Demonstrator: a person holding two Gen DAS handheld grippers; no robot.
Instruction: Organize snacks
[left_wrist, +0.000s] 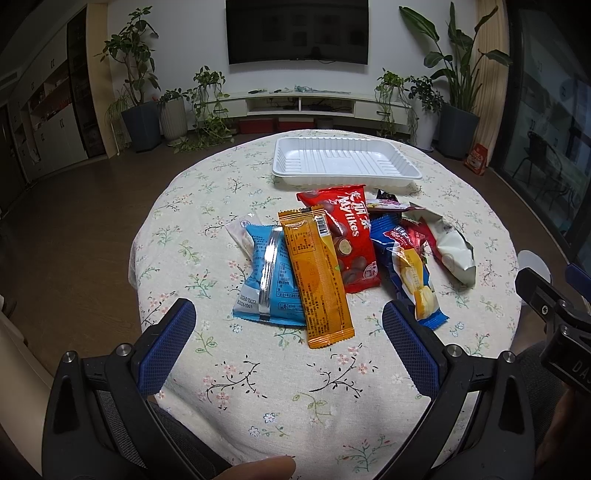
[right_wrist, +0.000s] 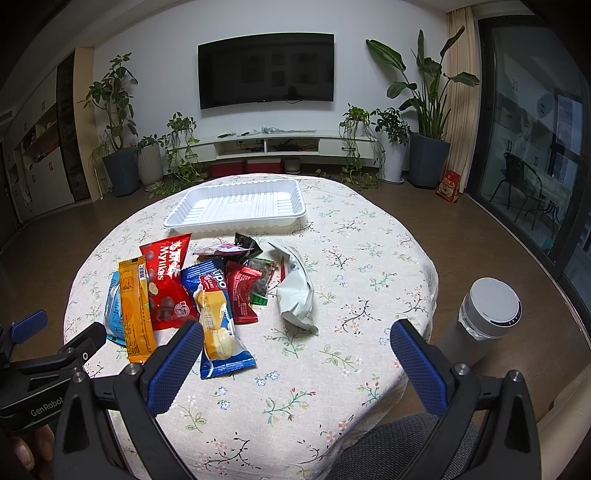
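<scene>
A pile of snack packets lies mid-table: an orange stick packet (left_wrist: 317, 277) (right_wrist: 136, 306), a light blue packet (left_wrist: 267, 277), a red Mylikes bag (left_wrist: 345, 236) (right_wrist: 166, 280), a blue biscuit packet (left_wrist: 410, 266) (right_wrist: 218, 325), a small red packet (right_wrist: 240, 291) and a pale crumpled bag (left_wrist: 450, 247) (right_wrist: 295, 291). Behind them sits an empty white tray (left_wrist: 343, 158) (right_wrist: 236, 205). My left gripper (left_wrist: 288, 317) is open near the front edge, short of the orange packet. My right gripper (right_wrist: 297, 338) is open too, with its left fingertip (right_wrist: 188, 341) over the blue biscuit packet's near end.
The round table wears a floral cloth (left_wrist: 258, 387) (right_wrist: 351, 258). A white lidded cylinder (right_wrist: 487, 314) stands off its right edge. The left gripper's body (right_wrist: 44, 373) shows at the right wrist view's left side. Plants, a TV and a low cabinet line the far wall.
</scene>
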